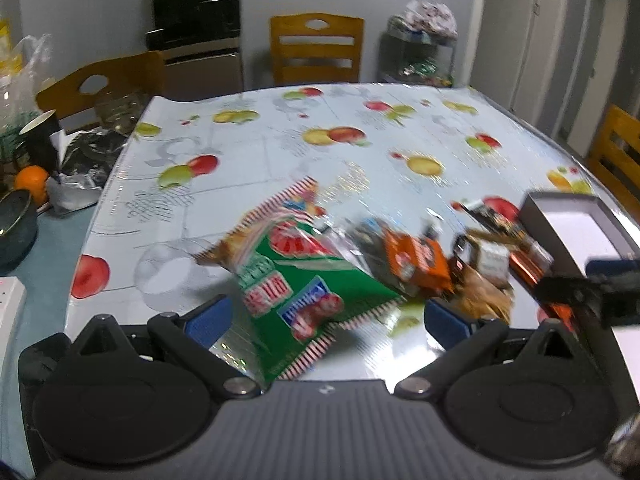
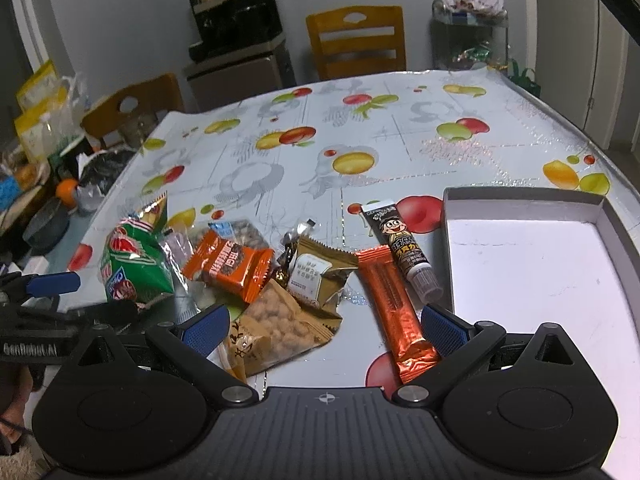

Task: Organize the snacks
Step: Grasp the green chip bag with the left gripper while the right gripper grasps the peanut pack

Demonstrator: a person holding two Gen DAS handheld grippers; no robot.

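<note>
Fingers [image 1: 208, 316] of the left gripper [image 1: 326, 316] are spread wide, holding nothing, above the green snack bag [image 1: 296, 280]. Right of that bag on the counter [image 2: 320, 152] lie the orange packet [image 2: 230, 266], peanut bag [image 2: 276, 326], orange bar [image 2: 394, 304] and dark tube [image 2: 400, 246]. Farthest right sits the white box [image 2: 524, 196]. Right gripper [image 2: 324, 324] is also wide open and empty, over the bar.

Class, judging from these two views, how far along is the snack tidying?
Nothing looks done: the box holds no snacks. Both the left gripper and right gripper are open, holding nothing. Left: the green bag, orange bar, tube and other packets remain on the table.
</note>
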